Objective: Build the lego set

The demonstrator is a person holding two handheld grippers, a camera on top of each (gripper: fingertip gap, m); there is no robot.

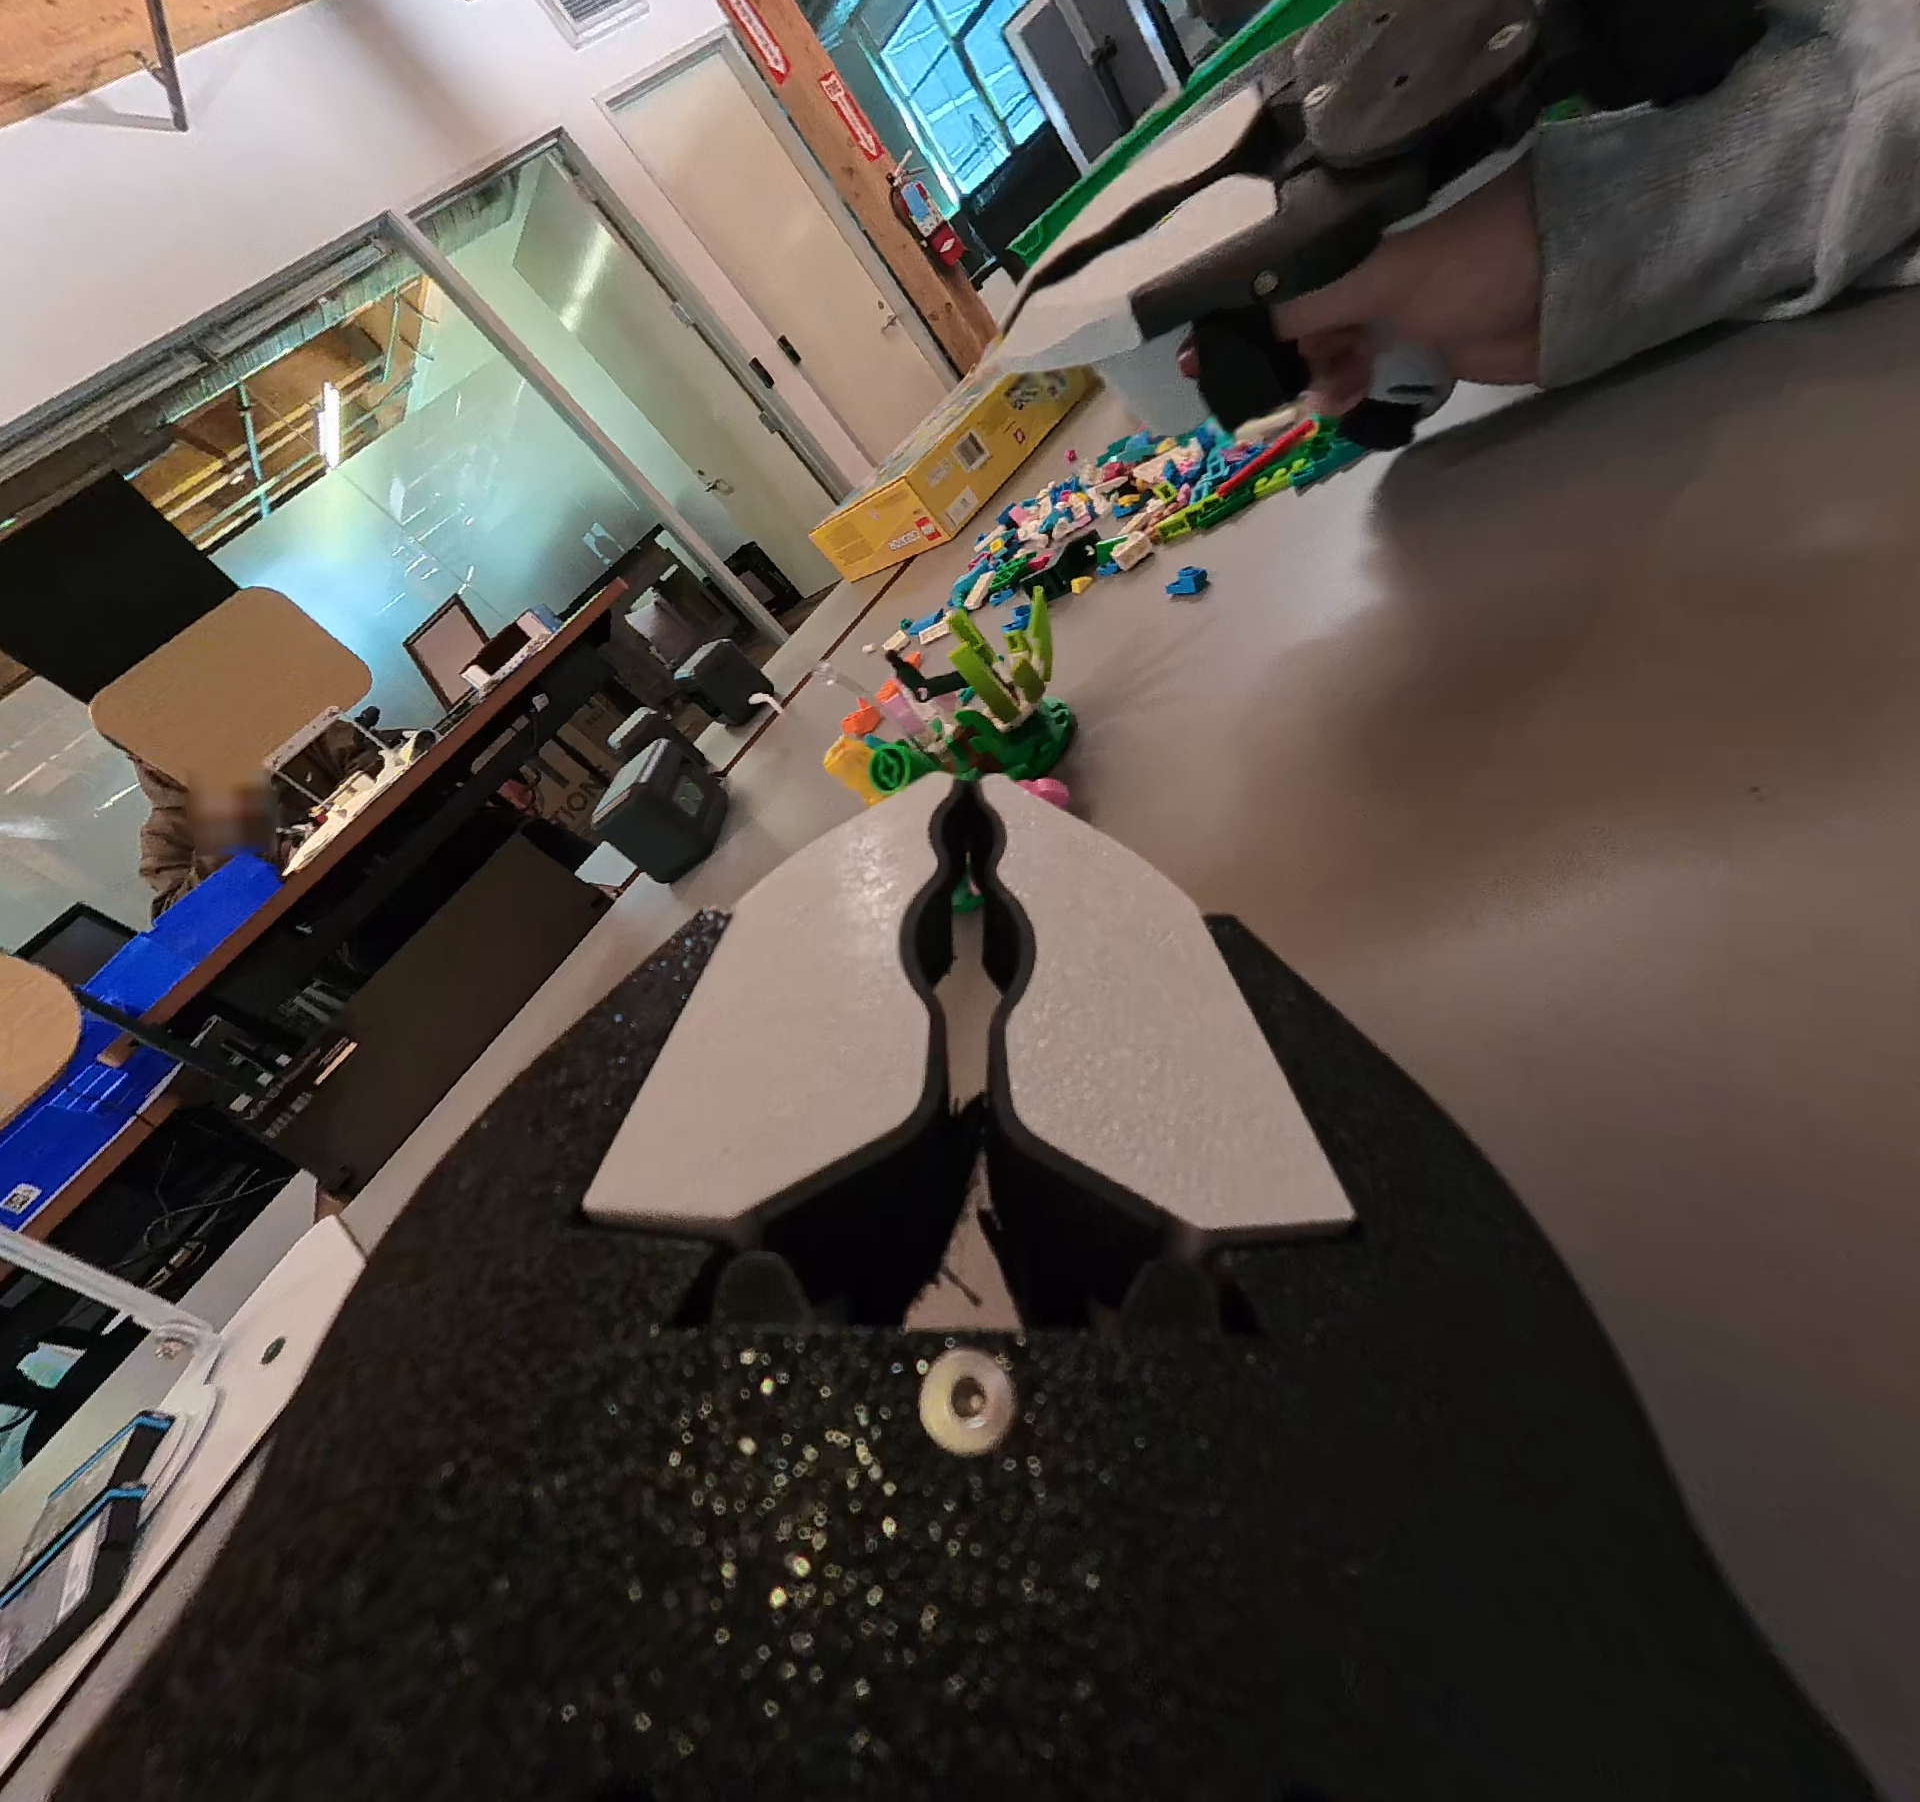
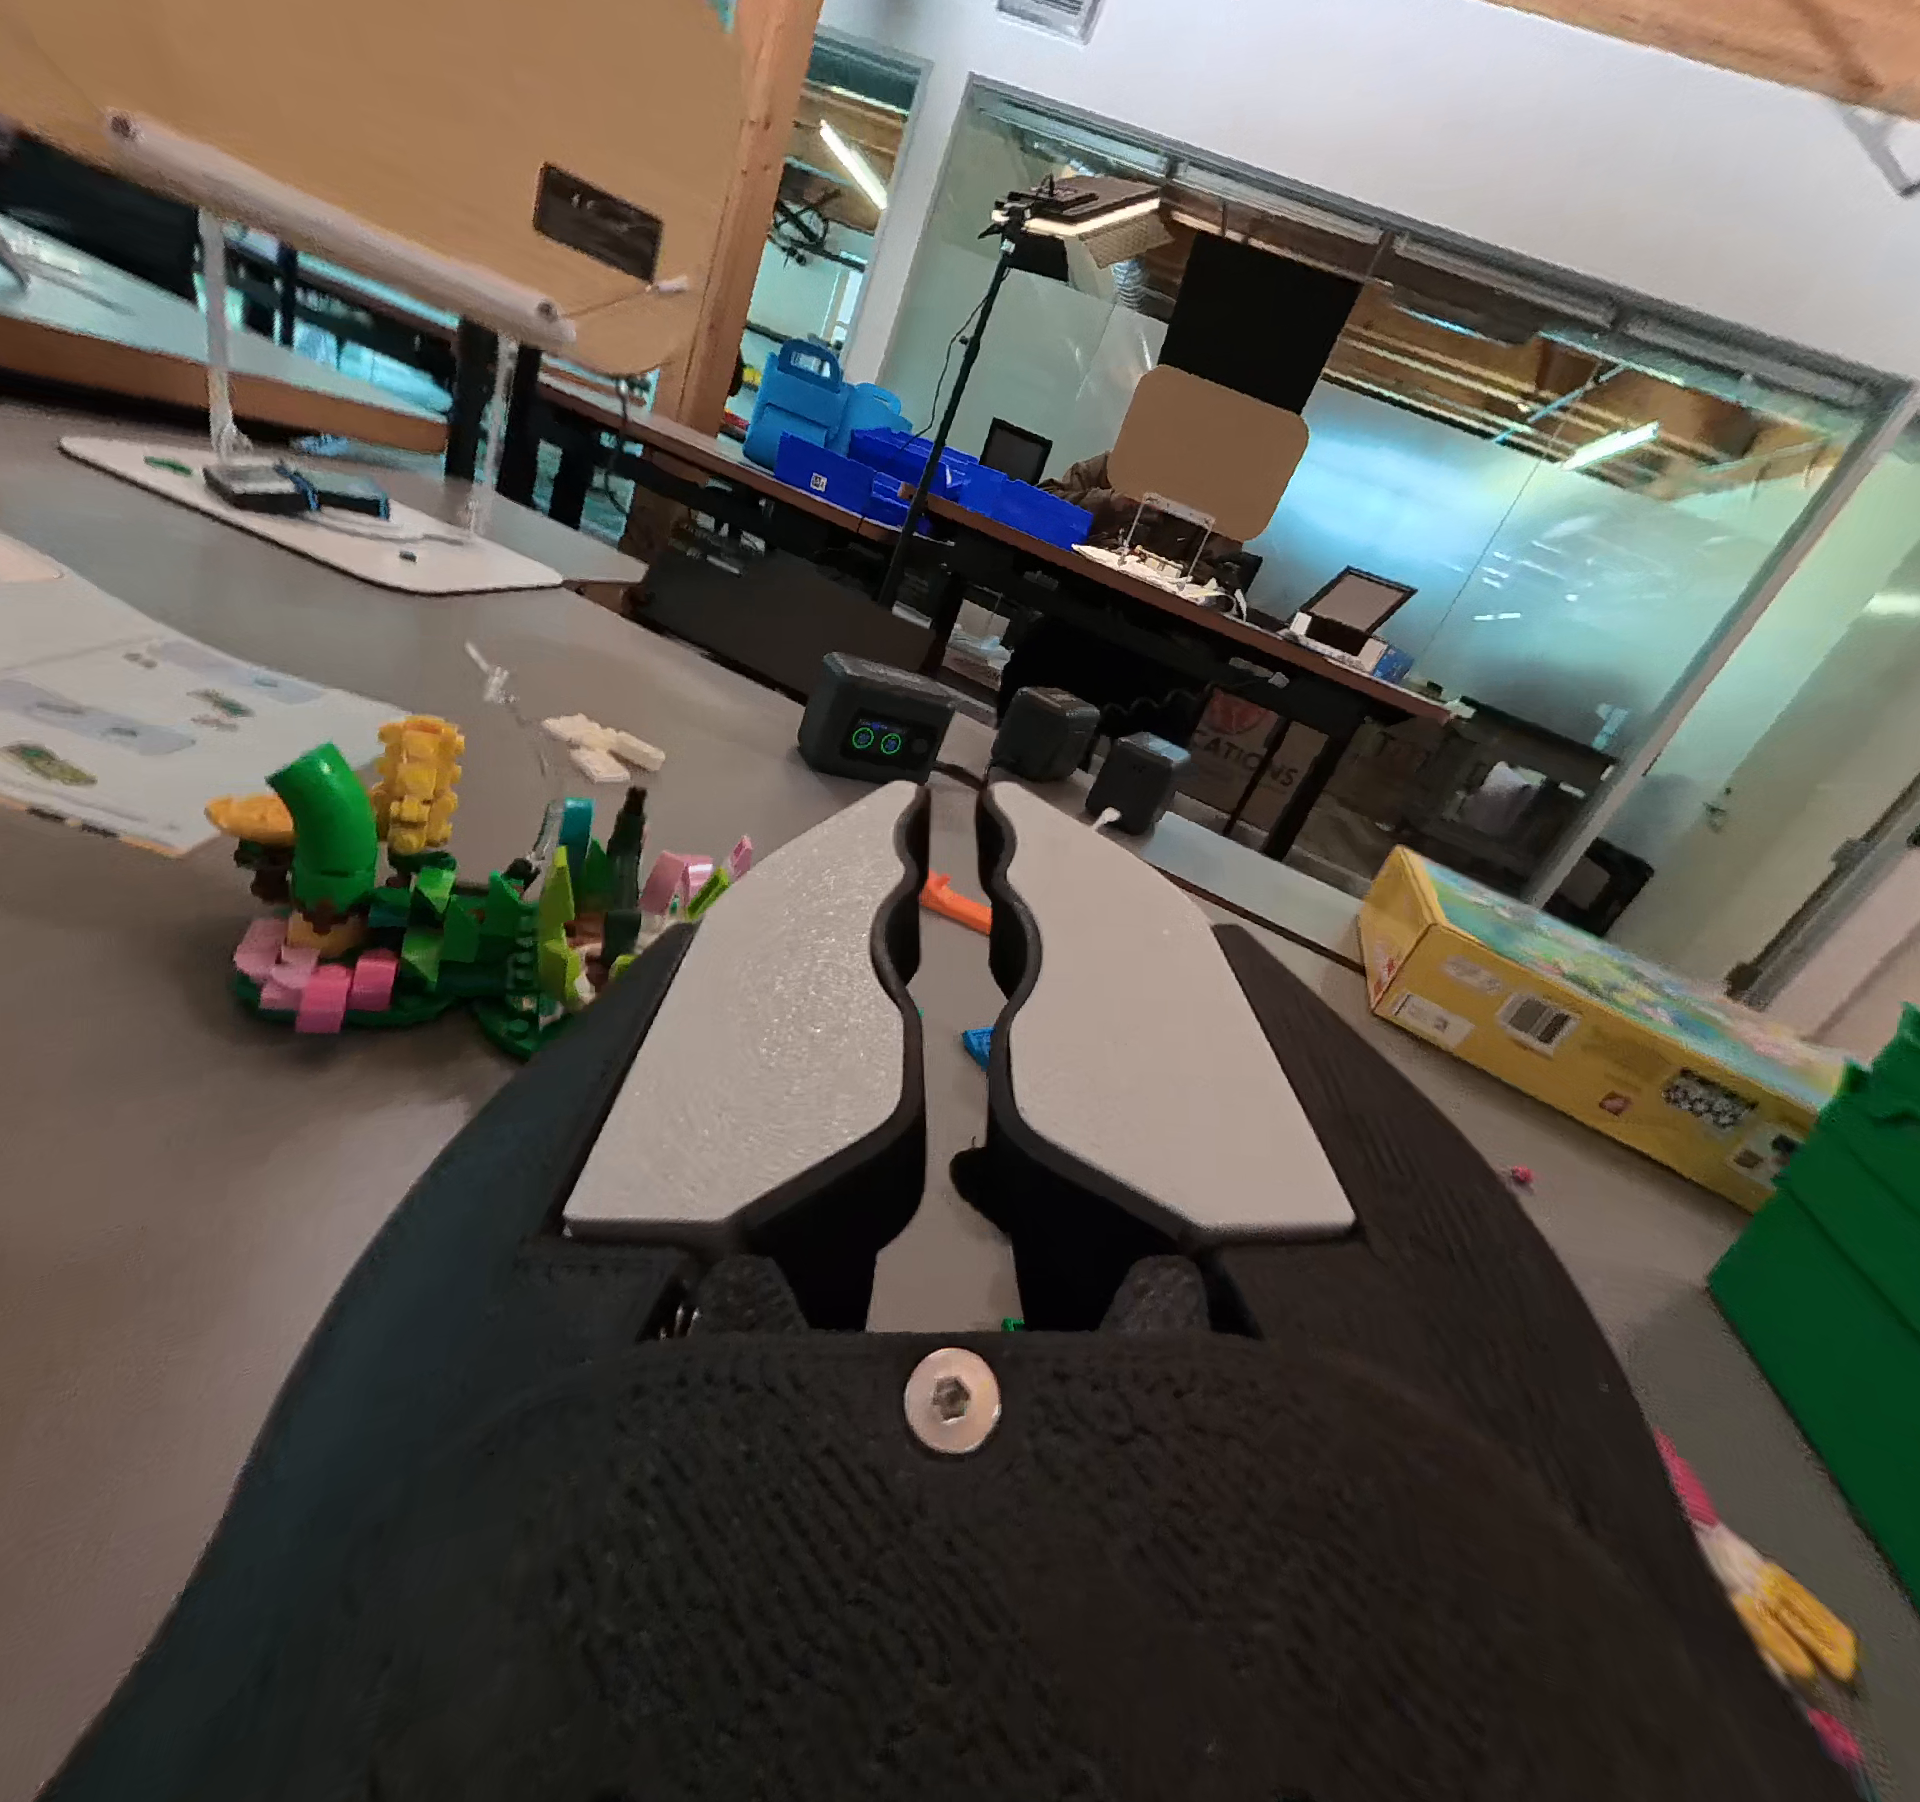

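A partly built Lego plant model with green leaves, pink and yellow bricks stands on the grey table just beyond my left gripper. Its jaws are shut with nothing clearly held, and green shows through their gap. The model also shows in the right wrist view, left of my right gripper. The right jaws stand a narrow gap apart with nothing seen between them. The right gripper also shows in the left wrist view, above the loose brick pile.
A yellow Lego box lies at the right and an instruction booklet at the left. An orange piece, a blue brick and white pieces lie loose. A green bin stands at far right, and black devices stand at the table's far edge. Across from one pair of fingers to the other is roughly 20 cm. My right gripper's tips are some 15 cm from the blue brick.
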